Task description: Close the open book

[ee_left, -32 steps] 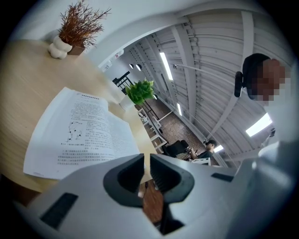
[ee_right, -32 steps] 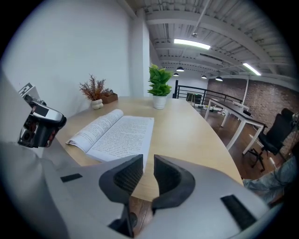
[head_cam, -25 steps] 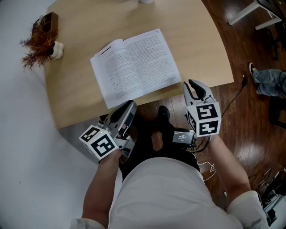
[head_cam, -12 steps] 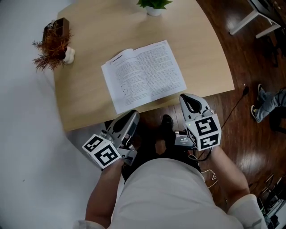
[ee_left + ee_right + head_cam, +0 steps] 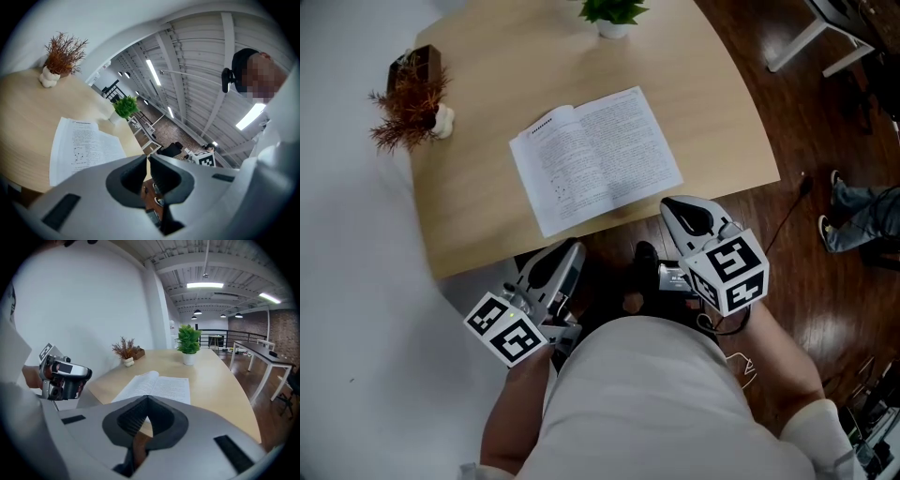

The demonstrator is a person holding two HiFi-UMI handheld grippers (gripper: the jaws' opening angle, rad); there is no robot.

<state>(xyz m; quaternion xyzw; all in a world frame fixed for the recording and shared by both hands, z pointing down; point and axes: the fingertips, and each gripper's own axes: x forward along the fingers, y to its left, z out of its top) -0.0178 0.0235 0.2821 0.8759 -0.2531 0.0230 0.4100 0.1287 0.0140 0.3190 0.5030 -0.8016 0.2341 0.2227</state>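
Observation:
An open book (image 5: 595, 159) lies flat on the light wooden table (image 5: 487, 206), pages up, near the table's front edge. It also shows in the left gripper view as the book (image 5: 84, 145) and in the right gripper view as the book (image 5: 157, 386). My left gripper (image 5: 565, 255) hangs below the table's front edge, off the book's near left corner, jaws shut on nothing. My right gripper (image 5: 678, 208) sits just off the front edge, right of the book's near right corner, jaws shut and empty.
A dried reddish plant (image 5: 411, 97) in a small white pot stands at the table's far left. A green potted plant (image 5: 611, 14) stands at the far edge. Dark wood floor (image 5: 825, 141) lies to the right, with a white desk leg and a person's leg (image 5: 853, 211).
The view has shifted slightly; both grippers have drifted a little, the right one rising and moving left toward the table edge. The book has not moved.

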